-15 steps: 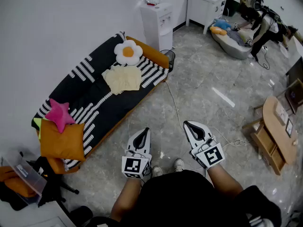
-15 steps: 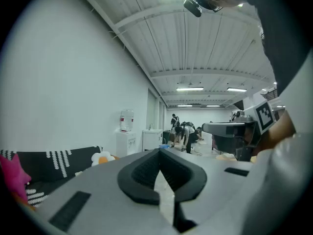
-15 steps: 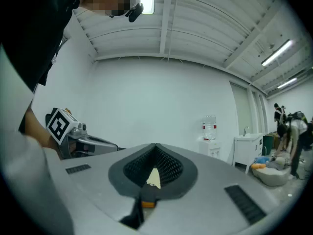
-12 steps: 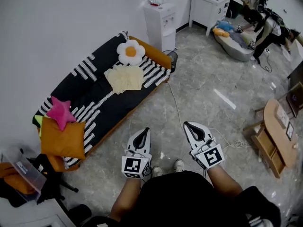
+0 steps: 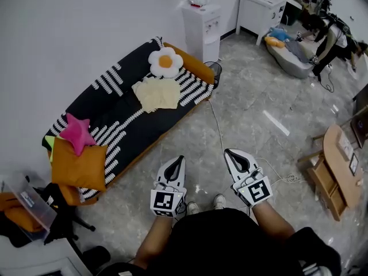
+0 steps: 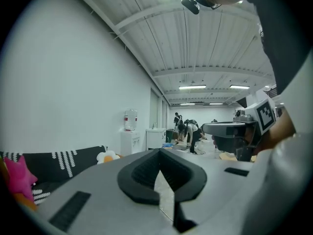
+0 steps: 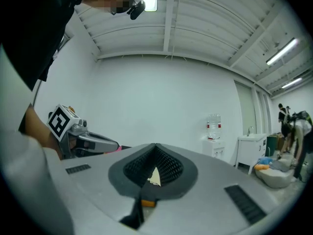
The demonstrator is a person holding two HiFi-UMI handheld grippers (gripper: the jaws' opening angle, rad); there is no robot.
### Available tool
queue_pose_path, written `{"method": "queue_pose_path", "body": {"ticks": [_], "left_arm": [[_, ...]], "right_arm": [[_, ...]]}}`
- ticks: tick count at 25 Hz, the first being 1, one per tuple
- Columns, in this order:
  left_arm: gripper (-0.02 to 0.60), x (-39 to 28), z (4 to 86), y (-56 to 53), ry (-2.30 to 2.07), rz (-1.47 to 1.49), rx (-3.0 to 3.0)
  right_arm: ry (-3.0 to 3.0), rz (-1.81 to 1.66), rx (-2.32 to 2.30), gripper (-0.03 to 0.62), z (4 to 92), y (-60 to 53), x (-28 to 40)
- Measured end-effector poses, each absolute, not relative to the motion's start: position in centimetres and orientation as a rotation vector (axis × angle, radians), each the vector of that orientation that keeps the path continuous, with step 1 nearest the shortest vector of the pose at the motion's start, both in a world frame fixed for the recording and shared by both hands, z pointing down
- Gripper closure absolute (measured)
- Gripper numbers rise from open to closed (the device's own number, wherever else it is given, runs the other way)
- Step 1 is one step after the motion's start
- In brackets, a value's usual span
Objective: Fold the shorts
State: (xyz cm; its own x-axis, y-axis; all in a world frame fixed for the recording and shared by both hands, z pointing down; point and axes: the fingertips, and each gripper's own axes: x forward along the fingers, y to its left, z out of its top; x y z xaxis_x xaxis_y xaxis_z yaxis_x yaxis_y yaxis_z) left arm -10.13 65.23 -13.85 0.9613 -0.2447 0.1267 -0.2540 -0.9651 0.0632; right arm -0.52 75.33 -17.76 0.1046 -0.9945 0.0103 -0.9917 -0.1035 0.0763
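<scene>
My left claw and right claw are both closed tight on nothing. I hold them side by side over the floor, pointing forward. The pale yellow shorts lie spread on the striped sofa, just beside the flower cushion. That puts them well ahead and off to the left of both claws, and I judge the left one the nearer. From here the cloth looks almost square, so I cannot settle its long axis.

Striped sofa bears yellow shorts, flower cushion, pink star.
</scene>
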Motion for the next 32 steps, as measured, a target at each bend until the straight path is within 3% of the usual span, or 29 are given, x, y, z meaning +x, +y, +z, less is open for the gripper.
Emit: {"method": "queue_pose_path", "body": {"ticks": [12,13,15,20,22,23,32], "left_arm": [[0.583,-13.1,-13.1,60.5,-0.446,0.186,3.061],[0.581,-13.4,-13.1,60.0,-0.453,0.188,3.062],[0.493,-13.7,-12.9,59.1,-0.462,0.199,3.061],[0.235,-14.0,-12.1,56.1,-0.551,0.207,3.035],[0.052,-13.5,-11.7,54.7,-0.594,0.2,3.021],[-0.012,-13.1,-11.5,53.9,-0.615,0.196,3.015],[-0.012,-9.0,-9.8,46.5,-0.8,0.287,2.998]], "right_arm": [[-2.062,-0.14,2.285,0.592,-17.3,71.2,-3.1],[-2.063,-0.139,2.284,0.529,-17.3,70.7,-3.3],[-2.054,-0.142,2.286,0.408,-17.2,69.7,-3.3],[-2.009,-0.159,2.321,0.18,-16.5,67.3,-2.0],[-1.98,-0.176,2.36,0.045,-16.4,66.1,-0.7],[-1.961,-0.187,2.378,0.011,-16.3,65.5,0.0],[-1.978,-0.162,2.323,0.002,-14.3,58.0,6.9]]}}
